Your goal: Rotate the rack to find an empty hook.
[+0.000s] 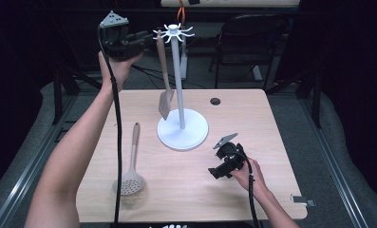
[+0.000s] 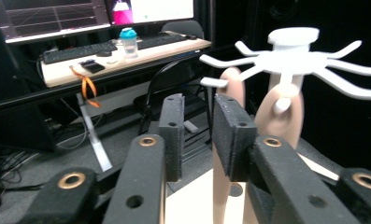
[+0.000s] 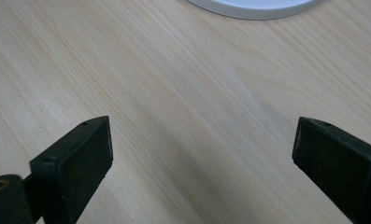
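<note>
Dim room, wooden tabletop (image 1: 186,185). Left claw (image 1: 150,40) slightly parted, letting go of hung spatula (image 1: 165,90): light, stiff, best held mid-handle. Right claw (image 1: 213,173) wide open, empty.

Black curtains enclose the work area; lighting is dim beyond the table (image 1: 271,123), a light wood top with a cable hole (image 1: 215,101). A black chair (image 1: 245,42) stands behind it. Further back, a desk (image 2: 127,56) carries monitors (image 2: 148,9), keyboards and a bottle (image 2: 128,42).
</note>
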`<state>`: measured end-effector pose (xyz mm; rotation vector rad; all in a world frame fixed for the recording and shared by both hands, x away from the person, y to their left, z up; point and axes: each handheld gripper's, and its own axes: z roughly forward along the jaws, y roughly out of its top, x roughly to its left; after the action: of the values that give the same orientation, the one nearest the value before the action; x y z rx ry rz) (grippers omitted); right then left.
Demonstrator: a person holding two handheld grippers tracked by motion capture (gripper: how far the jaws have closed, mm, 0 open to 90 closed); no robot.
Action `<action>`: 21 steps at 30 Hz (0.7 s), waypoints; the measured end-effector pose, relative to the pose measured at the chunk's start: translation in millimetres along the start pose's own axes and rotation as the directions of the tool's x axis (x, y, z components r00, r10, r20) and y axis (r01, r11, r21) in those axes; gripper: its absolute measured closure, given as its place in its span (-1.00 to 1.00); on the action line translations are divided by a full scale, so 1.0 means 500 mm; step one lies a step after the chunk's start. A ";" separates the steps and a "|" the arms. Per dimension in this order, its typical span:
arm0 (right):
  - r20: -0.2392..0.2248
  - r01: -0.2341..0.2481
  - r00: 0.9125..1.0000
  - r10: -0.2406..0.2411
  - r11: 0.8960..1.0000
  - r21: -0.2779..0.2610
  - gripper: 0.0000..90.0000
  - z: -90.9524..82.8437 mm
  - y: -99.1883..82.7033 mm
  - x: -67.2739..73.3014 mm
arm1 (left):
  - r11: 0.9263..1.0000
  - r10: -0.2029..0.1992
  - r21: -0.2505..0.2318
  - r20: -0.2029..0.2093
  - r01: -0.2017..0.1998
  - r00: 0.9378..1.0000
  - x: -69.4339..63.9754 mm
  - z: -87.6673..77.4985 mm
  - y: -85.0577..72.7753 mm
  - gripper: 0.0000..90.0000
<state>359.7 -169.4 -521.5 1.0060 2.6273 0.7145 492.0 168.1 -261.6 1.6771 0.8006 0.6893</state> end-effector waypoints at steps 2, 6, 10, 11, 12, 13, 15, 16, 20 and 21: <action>-0.001 -0.001 1.000 0.001 1.000 -0.003 -0.89 0.000 0.000 0.001 | 1.000 -0.015 0.011 -0.019 0.016 1.000 0.007 -0.008 -0.008 0.32; 0.001 0.006 1.000 -0.006 1.000 0.008 -0.89 0.000 0.001 0.001 | 0.999 -0.032 0.018 -0.045 0.033 0.998 0.019 -0.027 -0.032 -0.01; -0.008 -0.004 1.000 0.004 1.000 -0.001 -0.89 0.003 0.002 0.005 | 0.998 -0.036 0.040 -0.049 0.038 0.998 0.026 -0.041 -0.058 -0.30; -0.001 0.008 1.000 -0.008 1.000 0.016 -0.89 0.002 0.002 0.004 | 0.998 -0.039 0.050 -0.048 0.042 0.998 0.027 -0.043 -0.065 -0.37; 0.002 0.009 1.000 -0.009 1.000 0.017 -0.89 0.002 0.003 0.005 | 0.997 -0.044 0.058 -0.049 0.047 0.998 0.028 -0.045 -0.072 -0.44; 0.003 0.011 1.000 -0.011 1.000 0.016 -0.89 0.003 0.003 0.005 | 0.997 -0.047 0.063 -0.053 0.051 0.997 0.028 -0.047 -0.079 -0.50; 0.003 0.014 1.000 -0.014 1.000 0.024 -0.89 0.002 0.003 0.004 | 0.996 -0.045 0.080 -0.059 0.050 0.997 0.026 -0.050 -0.093 -0.60; 0.002 0.018 1.000 -0.018 1.000 0.025 -0.89 0.003 0.003 0.004 | 0.995 -0.047 0.086 -0.060 0.053 0.997 0.025 -0.053 -0.101 -0.64; 0.000 0.008 1.000 -0.008 1.000 0.026 -0.90 0.005 0.002 0.006 | 0.993 -0.040 0.113 -0.048 0.045 0.998 0.015 -0.058 -0.135 -0.68; 0.000 0.009 1.000 -0.009 1.000 0.027 -0.90 0.005 0.002 0.006 | 0.991 -0.042 0.122 -0.043 0.047 0.998 0.012 -0.058 -0.144 -0.69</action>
<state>359.1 -165.5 -523.3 1.0011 2.6465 0.6792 461.5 202.2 -324.4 1.7552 0.9228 0.6558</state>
